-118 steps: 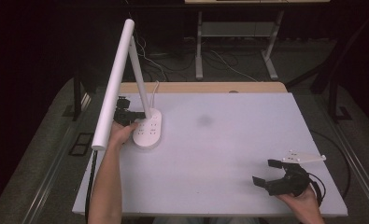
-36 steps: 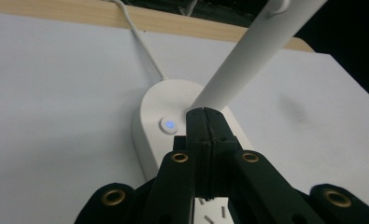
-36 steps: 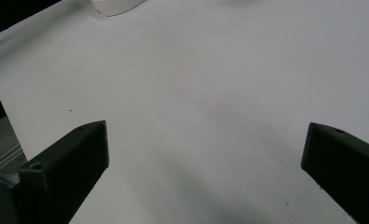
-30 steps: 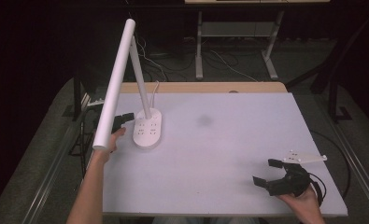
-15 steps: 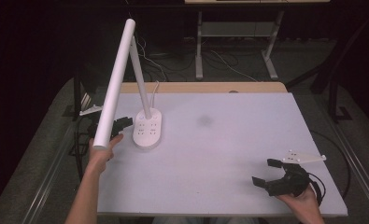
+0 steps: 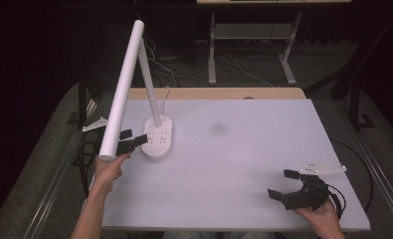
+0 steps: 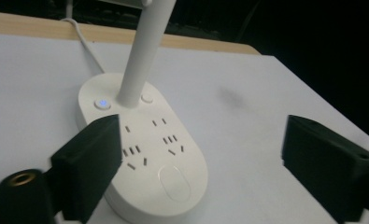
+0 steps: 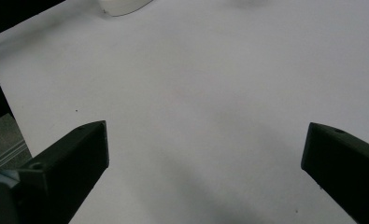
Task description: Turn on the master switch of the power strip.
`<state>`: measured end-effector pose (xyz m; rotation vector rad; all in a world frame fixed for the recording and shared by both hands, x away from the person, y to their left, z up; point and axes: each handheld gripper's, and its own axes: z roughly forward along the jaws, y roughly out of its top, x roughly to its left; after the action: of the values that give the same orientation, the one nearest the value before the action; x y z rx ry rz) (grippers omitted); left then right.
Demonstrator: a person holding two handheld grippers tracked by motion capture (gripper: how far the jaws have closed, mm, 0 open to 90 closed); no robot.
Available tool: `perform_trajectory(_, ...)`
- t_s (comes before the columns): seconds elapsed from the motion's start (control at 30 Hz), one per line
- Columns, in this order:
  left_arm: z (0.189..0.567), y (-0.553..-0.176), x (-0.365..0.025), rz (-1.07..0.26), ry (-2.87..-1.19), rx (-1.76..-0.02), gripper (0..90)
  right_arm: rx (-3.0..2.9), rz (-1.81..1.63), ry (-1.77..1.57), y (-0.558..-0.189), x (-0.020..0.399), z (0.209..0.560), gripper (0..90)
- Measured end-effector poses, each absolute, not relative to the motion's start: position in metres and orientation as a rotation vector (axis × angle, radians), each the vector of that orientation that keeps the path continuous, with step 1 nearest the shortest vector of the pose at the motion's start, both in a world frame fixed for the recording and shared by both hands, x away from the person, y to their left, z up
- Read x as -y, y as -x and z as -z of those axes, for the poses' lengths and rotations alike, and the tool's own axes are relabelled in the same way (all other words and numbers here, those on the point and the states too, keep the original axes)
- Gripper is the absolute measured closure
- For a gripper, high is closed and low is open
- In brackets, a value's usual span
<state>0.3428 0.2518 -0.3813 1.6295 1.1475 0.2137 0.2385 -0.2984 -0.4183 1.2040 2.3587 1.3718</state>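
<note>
Across the white table (image 6: 244, 164), dark floor and cables lay beyond; no writing was legible. Left gripper (image 6: 130, 140), jaws apart, sat beside the lamp base (image 6: 157, 138); right gripper (image 6: 287, 184) spread open near the table's front right corner.

Overhead forward-down view; two jaw-level close-ups.

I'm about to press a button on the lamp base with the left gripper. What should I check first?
1. Left gripper open, holding nothing: ok.
2. Left gripper close to the lamp base, jaws on either side of it: ok.
3. Blue-lit button unobstructed: ok.
4. Lamp base flat on the table: ok.
5. Right gripper open, far from the lamp: ok.
6. Which button does what: cannot tell.
</note>
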Motion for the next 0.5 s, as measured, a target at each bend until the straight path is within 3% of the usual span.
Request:
perform_trajectory(0.03, 0.382, -0.341, -0.25, -0.204, -1.637, -1.152, 0.0, -2.359, -1.372, -1.202, -0.238, 0.298, 0.418, 0.2)
perform_trajectory(0.5, 0.39, -0.309, -0.231, -0.202, -1.66, -1.057, 0.0, -2.359, -1.374, -1.199, -0.238, 0.298, 0.418, 0.3)
